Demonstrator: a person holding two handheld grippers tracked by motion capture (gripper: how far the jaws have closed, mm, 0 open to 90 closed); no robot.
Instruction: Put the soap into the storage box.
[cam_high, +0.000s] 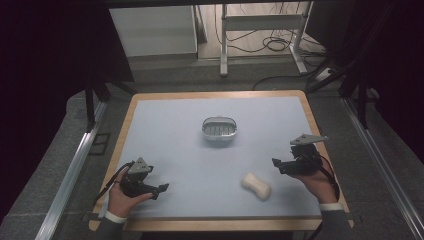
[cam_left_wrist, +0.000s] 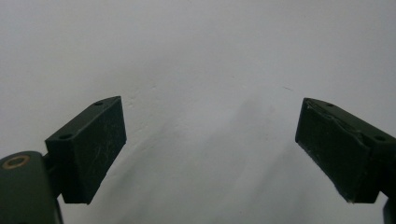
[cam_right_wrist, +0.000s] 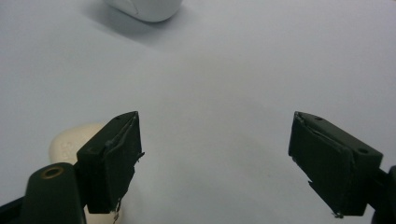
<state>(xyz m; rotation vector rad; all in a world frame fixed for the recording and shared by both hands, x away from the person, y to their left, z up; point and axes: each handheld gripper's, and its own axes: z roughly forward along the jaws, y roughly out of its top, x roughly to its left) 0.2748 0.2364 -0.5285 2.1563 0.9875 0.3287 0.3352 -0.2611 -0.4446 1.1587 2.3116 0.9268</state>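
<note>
A pale blue mat (cam_high: 165, 130) covers a wooden-edged table (cam_high: 123, 131), and the person's two hands come in from the near edge. At the near left, the left hand (cam_high: 121, 198) holds the left gripper (cam_high: 162, 189) low over the mat, pointing to the right; in the left gripper view its two black jaws stand wide apart with nothing between them, only bare mat beyond.

Toward the far middle of the mat sits a small oval soap dish (cam_high: 219, 130), white-walled with a greenish ribbed inside, well apart from both grippers. Its pale rounded edge shows at the top of the right gripper view (cam_right_wrist: 144, 8).

Near the right of centre, close to the near edge, lies a cream bar of soap (cam_high: 256, 185), waisted in the middle and set at a slant. In the right gripper view the soap (cam_right_wrist: 70, 142) sits just behind the left-hand jaw, outside the gap.

At the right, the right hand (cam_high: 316, 181) holds the right gripper (cam_high: 276, 165) pointing left, with the soap near it and a little nearer the table edge. Its jaws are spread wide and grip nothing; the grey three-cornered plate (cam_high: 307, 139) rides on top
</note>
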